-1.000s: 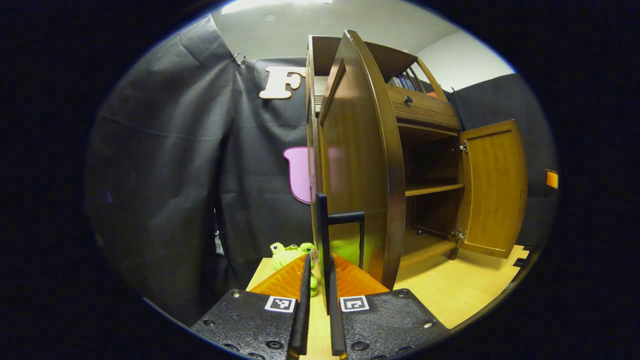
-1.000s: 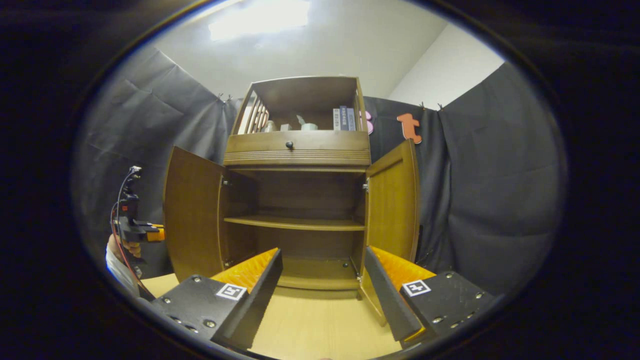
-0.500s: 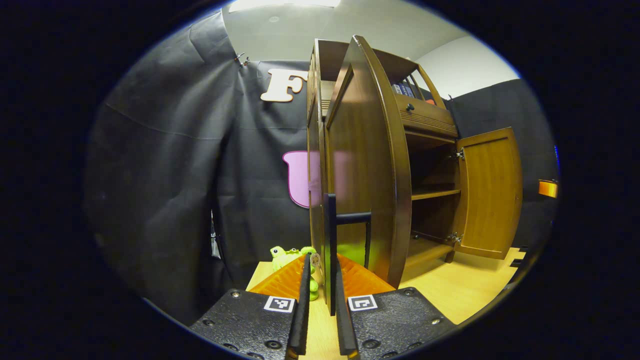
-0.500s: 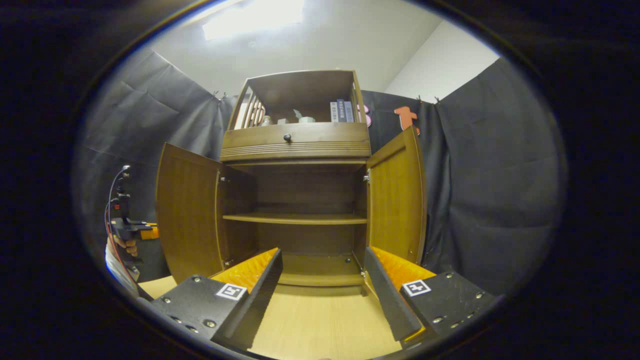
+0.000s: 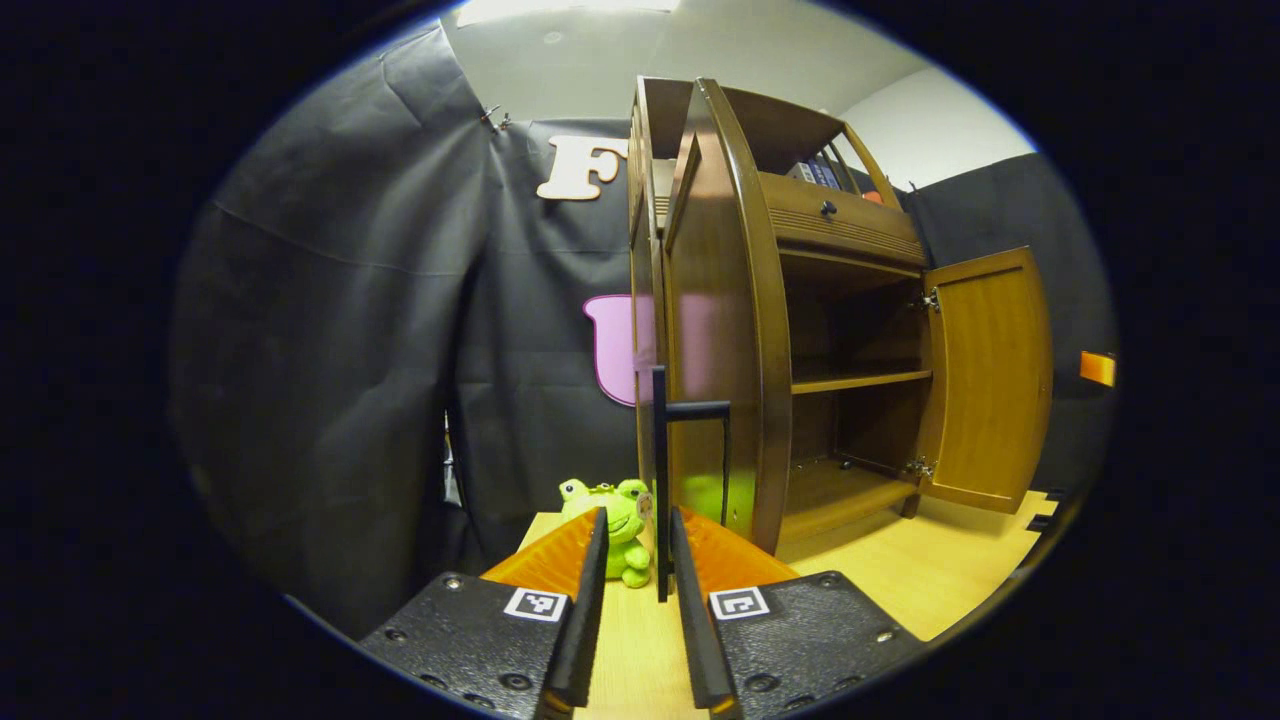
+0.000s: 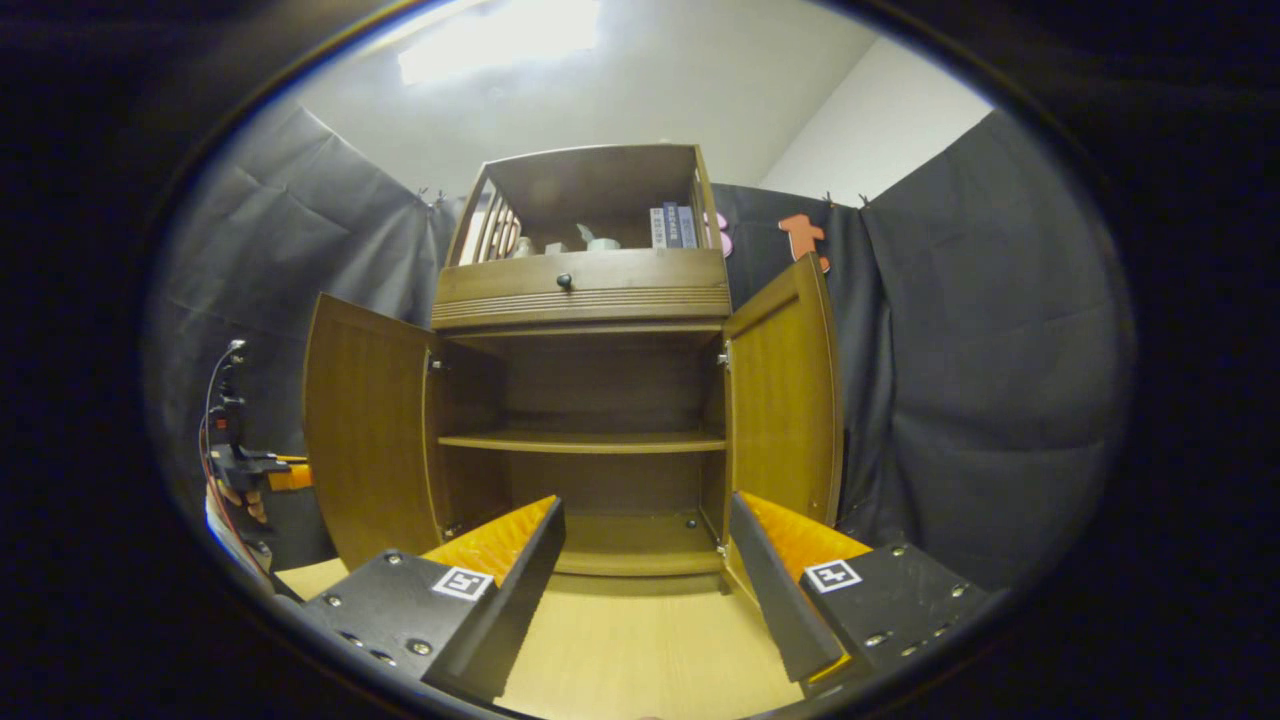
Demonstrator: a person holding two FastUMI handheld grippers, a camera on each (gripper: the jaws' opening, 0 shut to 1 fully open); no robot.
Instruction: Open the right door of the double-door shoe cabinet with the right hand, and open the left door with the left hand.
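Standing open: both shoe cabinet doors.
Left gripper (image 5: 632, 590) is bracketing the left door's handle (image 5: 662, 470) loosely, unclenched, frog toy (image 5: 615, 515) ahead; right gripper (image 6: 650, 580) is gaping before shelves (image 6: 585, 442).

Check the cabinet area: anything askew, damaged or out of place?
Only the green frog plush, sitting on the floor behind the open left door, an odd spot for a toy. Both doors, including the right door, hang straight on their hinges; the shelf sits level.

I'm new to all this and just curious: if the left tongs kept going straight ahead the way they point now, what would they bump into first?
Most likely the black bar handle on the open left door: it stands upright just beyond the left tongs, in line with their gap. The green frog toy sits close beside it, so depth is hard to judge.
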